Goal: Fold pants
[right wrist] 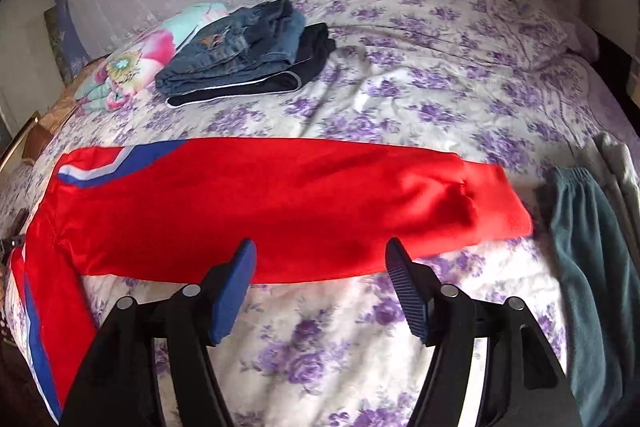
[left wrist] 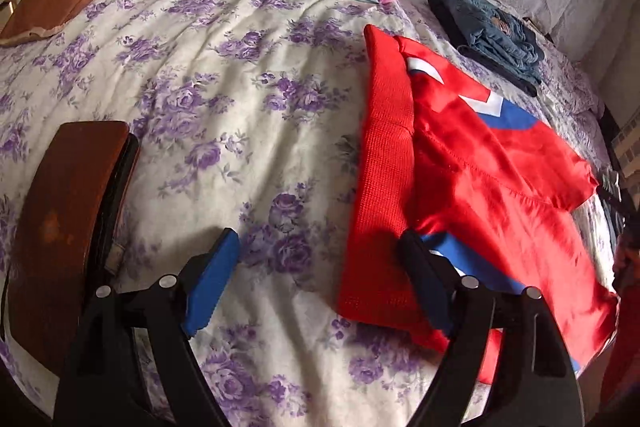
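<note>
Right wrist view: wide bed [right wrist: 400,75] under a cream spread with purple roses, bearing all. Stretched across its near half, red pants [right wrist: 280,203] with blue and white stripes, laid long from left to right, one end hanging off the near left edge. Behind, well apart, stacked folded jeans [right wrist: 240,43] on a dark garment; at right, near the red cuff, a teal garment [right wrist: 588,247]. Judged light, limp and slick: satin sheen on the legs, so likely to slide and sag; ribbed waistband [left wrist: 384,155] looked firmer and less slippery, the better place for a pinch, with a second hold at the cuffs. Left gripper [left wrist: 320,259] stood wide, nothing pressed between its pads, one finger over the red cloth's edge, the other over bare spread. Right gripper [right wrist: 320,267] likewise wide and empty, poised just at the near edge of the pants.
</note>
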A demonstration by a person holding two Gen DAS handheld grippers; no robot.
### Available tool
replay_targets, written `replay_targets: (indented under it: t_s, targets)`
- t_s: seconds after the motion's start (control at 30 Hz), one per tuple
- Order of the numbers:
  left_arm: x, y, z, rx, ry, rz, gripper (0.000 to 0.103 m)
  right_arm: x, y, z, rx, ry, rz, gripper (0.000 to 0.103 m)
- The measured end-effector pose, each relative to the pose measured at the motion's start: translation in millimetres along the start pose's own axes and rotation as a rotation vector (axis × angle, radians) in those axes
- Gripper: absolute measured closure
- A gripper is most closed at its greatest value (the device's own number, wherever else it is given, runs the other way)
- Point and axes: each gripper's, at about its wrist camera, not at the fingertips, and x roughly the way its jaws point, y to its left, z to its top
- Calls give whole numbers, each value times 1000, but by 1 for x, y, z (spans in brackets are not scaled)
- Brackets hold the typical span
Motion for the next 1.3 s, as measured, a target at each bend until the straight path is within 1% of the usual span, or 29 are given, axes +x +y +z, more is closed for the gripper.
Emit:
replay_targets:
  t_s: [0.07, 0.1, 0.17, 0.23, 0.3, 0.37, 0.43, 0.47, 0.57, 0.6, 0.67, 0.73, 0.77, 0.83, 0.93, 0.97, 1.03, 1.07, 1.1, 1.2, 1.3]
  targets:
    - [-5, 3, 5, -27, -29, -14, 26, 24, 6, -5, -31, 93, -19, 33]
    - [-7, 3, 11, -36, -49, -20, 26, 29, 7, -7, -38, 96, -22, 33]
    - [-11, 2, 28, -55, -86, -41, 26, 23, 9, -4, -42, 72, -27, 33]
    - [-9, -2, 51, -69, -110, -86, 25, 10, 13, 6, -26, 25, 25, 33]
    - [5, -14, 80, -54, -100, -138, 24, -2, 24, 21, -60, -15, 65, 33]
    - [24, -29, 105, -11, -90, -143, 24, -5, 36, 36, -114, -37, 86, 33]
    - [45, -41, 124, 23, -76, -129, 24, 1, 44, 49, -159, -35, 111, 33]
    - [55, -44, 132, 25, -69, -129, 25, 7, 48, 55, -177, -30, 117, 34]
    - [81, -47, 146, 30, -22, -181, 25, 27, 52, 72, -228, -15, 125, 35]
    - [88, -48, 149, 41, -5, -187, 26, 33, 53, 77, -252, -17, 119, 35]
    - [99, -50, 151, 81, 12, -187, 32, 47, 53, 88, -310, -18, 112, 35]
    - [105, -52, 151, 120, 11, -192, 45, 61, 52, 97, -344, -17, 112, 35]
    - [107, -53, 152, 133, 3, -200, 49, 70, 49, 102, -354, -5, 120, 35]
    - [110, -51, 153, 143, -9, -217, 61, 87, 44, 106, -359, 27, 130, 35]
    - [111, -48, 155, 131, -17, -246, 65, 112, 40, 101, -359, 98, 163, 36]
    - [111, -48, 155, 134, -20, -246, 65, 113, 42, 96, -355, 87, 177, 42]
    - [109, -49, 154, 146, -26, -234, 66, 105, 50, 91, -383, 66, 180, 65]
    - [107, -51, 154, 151, -31, -227, 67, 100, 56, 88, -410, 62, 154, 89]
    - [105, -52, 154, 152, -36, -220, 68, 94, 62, 84, -429, 57, 122, 96]
    - [90, -56, 152, 152, -67, -216, 72, 62, 78, 73, -466, 10, 69, 98]
    - [65, -62, 146, 171, -117, -230, 75, 11, 84, 61, -460, -81, 47, 98]
